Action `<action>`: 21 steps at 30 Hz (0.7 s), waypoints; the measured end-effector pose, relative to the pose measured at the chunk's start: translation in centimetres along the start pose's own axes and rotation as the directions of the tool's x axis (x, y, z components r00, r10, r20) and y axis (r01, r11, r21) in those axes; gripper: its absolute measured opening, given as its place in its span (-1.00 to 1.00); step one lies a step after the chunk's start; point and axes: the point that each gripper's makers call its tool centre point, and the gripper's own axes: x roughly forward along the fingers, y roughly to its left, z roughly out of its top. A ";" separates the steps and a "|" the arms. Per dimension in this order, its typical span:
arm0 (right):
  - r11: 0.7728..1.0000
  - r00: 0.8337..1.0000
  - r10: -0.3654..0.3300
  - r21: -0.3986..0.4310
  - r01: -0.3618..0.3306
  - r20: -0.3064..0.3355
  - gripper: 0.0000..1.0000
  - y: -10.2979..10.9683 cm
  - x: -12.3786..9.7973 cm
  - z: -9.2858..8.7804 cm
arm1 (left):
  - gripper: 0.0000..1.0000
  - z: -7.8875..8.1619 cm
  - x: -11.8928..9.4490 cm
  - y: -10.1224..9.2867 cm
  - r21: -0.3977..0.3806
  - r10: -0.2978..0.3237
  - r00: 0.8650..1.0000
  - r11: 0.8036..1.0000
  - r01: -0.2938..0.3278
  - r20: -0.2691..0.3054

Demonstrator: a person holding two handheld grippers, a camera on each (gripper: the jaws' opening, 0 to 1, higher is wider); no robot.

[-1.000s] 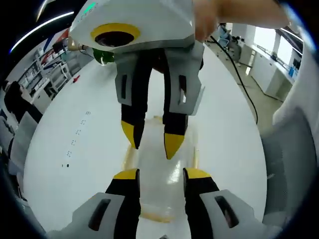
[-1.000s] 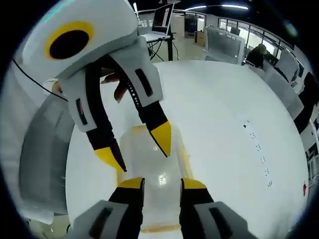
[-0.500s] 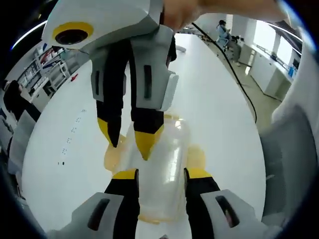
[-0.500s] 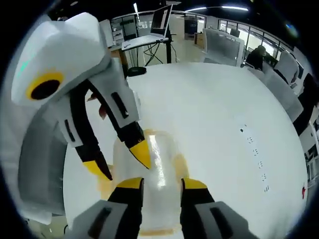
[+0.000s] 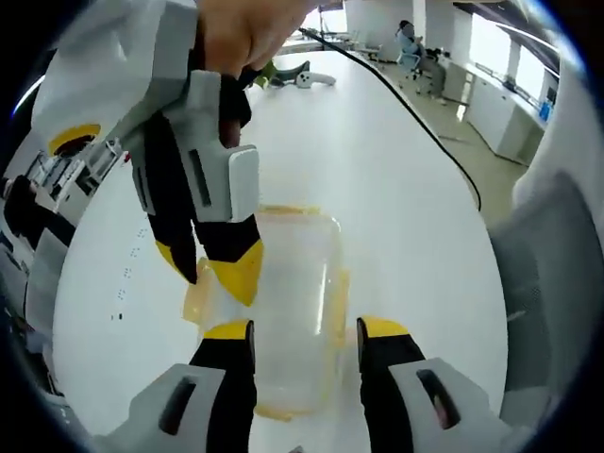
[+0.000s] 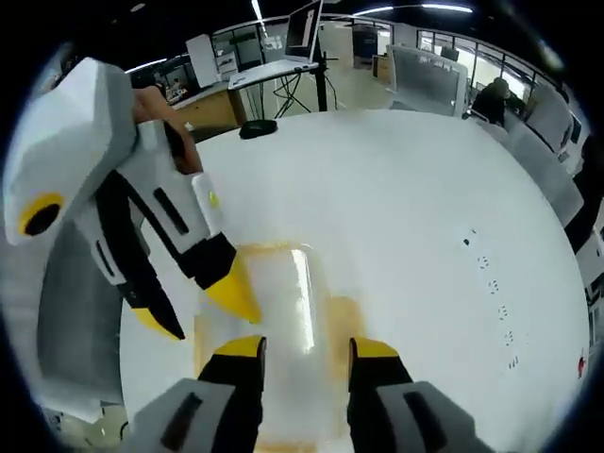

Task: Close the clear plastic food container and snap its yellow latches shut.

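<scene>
Left gripper [image 5: 300,332]: jaws parted, nothing gripped; tips stand over the near end of the container
Right gripper [image 6: 304,347]: jaws parted, nothing gripped; tips over the container's near end
Container [image 5: 283,283]: one, clear plastic, lid on, flat on the white table [image 5: 396,179]
Yellow latches: one at each side in the left gripper view [image 5: 197,302]; whether snapped, cannot tell
Grippers counted: two, facing each other across the container

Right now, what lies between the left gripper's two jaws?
In the left gripper view, the clear container with its yellow latches lies between the left gripper's open jaws.
</scene>
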 end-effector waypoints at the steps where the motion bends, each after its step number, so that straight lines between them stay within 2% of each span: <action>1: 1.000 1.000 0.004 0.000 -0.004 0.000 -0.27 0.0 0.1 0.0 | -0.16 0.0 0.0 0.0 -0.003 0.002 1.000 1.000 -0.002 -0.001; 3: 1.000 1.000 0.009 0.000 -0.009 -0.008 -0.30 0.0 0.3 -0.1 | -0.15 0.1 0.1 0.0 -0.003 0.010 1.000 1.000 -0.010 0.000; 5: 1.000 1.000 0.021 0.008 -0.021 -0.008 -0.30 0.0 0.4 -0.1 | -0.17 -0.1 0.3 0.2 0.030 0.033 0.999 0.999 -0.032 -0.021; 8: 1.000 0.999 0.022 -0.014 -0.023 -0.039 -0.29 -0.2 0.7 -0.7 | -0.17 -0.2 0.5 0.3 0.029 0.041 0.999 0.999 -0.040 -0.026; 9: 0.999 0.999 0.033 0.010 -0.033 -0.017 -0.30 -0.1 0.7 -0.3 | -0.16 -0.2 0.4 0.4 0.028 0.048 0.999 0.999 -0.047 -0.026; 21: 0.995 0.994 0.100 0.014 -0.099 -0.050 -0.34 0.0 1.0 -0.4 | -0.12 -0.4 1.1 0.6 0.051 0.082 0.996 0.995 -0.080 -0.038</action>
